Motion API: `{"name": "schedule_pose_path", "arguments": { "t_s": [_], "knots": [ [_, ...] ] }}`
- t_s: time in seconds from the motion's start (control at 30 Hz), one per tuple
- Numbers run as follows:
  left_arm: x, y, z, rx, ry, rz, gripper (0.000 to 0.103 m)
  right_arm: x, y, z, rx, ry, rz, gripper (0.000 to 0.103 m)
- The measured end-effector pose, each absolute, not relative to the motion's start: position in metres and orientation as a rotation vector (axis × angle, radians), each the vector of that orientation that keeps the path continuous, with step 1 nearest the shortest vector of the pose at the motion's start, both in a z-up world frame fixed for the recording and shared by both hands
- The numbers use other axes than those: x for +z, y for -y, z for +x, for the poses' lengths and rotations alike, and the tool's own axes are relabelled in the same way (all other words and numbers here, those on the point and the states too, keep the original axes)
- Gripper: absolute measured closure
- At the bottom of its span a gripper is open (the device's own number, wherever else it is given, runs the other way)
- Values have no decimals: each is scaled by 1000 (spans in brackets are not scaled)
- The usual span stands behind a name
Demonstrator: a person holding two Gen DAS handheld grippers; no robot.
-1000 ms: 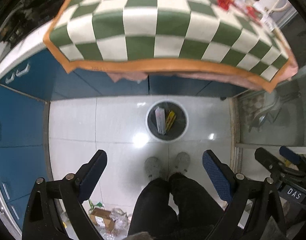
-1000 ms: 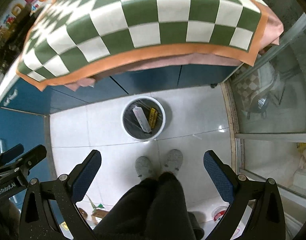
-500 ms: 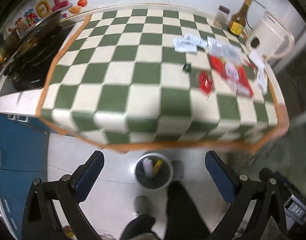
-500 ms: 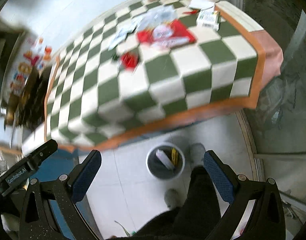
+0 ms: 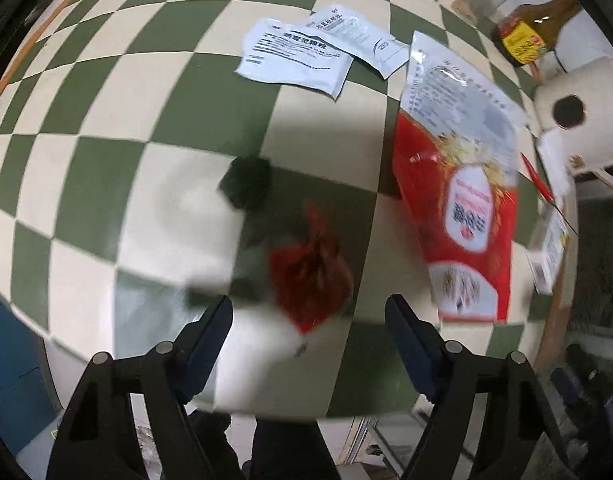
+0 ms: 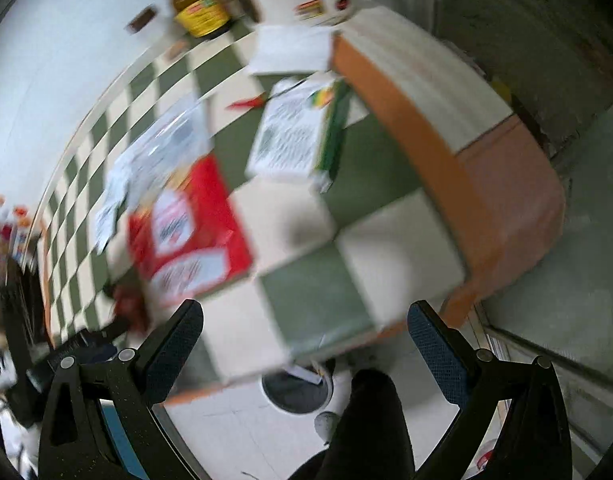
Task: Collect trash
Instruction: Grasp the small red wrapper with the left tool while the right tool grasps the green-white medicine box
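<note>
Step in hand, by the look of it: approach for a pick, L gripper (image 5: 308,332) over the checked tablecloth (image 5: 106,184), jaws closing but w/ nothing pinched yet, pads clear of everything. Small crumpled red wrapper (image 5: 310,276) lies at 12 o'clock just beyond the tips, centred on the gap; big red pouch (image 5: 462,208) at 2 o'clock, 2 white sachets (image 5: 298,56) far off at 12. R gripper (image 6: 305,330) spread, empty, near table edge; bin (image 6: 296,394) on floor at its 6 o'clock. Next likely calls for dropping onto the wrapper, then pinching.
</note>
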State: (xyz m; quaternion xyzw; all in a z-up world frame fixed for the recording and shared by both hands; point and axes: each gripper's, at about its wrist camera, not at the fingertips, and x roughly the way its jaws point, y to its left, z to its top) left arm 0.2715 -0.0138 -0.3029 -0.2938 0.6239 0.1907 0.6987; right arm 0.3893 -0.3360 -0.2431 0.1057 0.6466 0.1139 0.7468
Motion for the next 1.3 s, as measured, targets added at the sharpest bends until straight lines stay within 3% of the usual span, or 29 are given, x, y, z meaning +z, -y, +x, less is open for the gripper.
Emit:
{"name": "schedule_pose_path", "arguments": {
  "t_s": [0.07,0.1,0.13,0.2,0.37,0.5,0.83,1.3],
  "knots": [
    [-308,17,278,448,-1398,-616,41,-251,338,413,222,-1412,249,0],
    [-305,19,281,462,-1381,-586,56,-255,337,422,214,-1409,258,0],
    [-304,22,283,477,-1379,-547,57,-258,336,432,203,-1406,267,0],
    [-302,25,285,474,-1364,-526,71,-266,327,452,193,-1398,272,0],
    [-300,33,288,481,-1371,-476,75,-281,291,478,173,-1366,187,0],
    [-294,39,291,489,-1375,-435,79,-286,270,477,179,-1304,20,31],
    [-271,52,266,475,-1326,-383,79,-285,295,399,318,-1361,5,32],
    [-226,54,136,444,-1135,-239,79,-215,256,204,470,-1128,-95,33]
  ]
}}
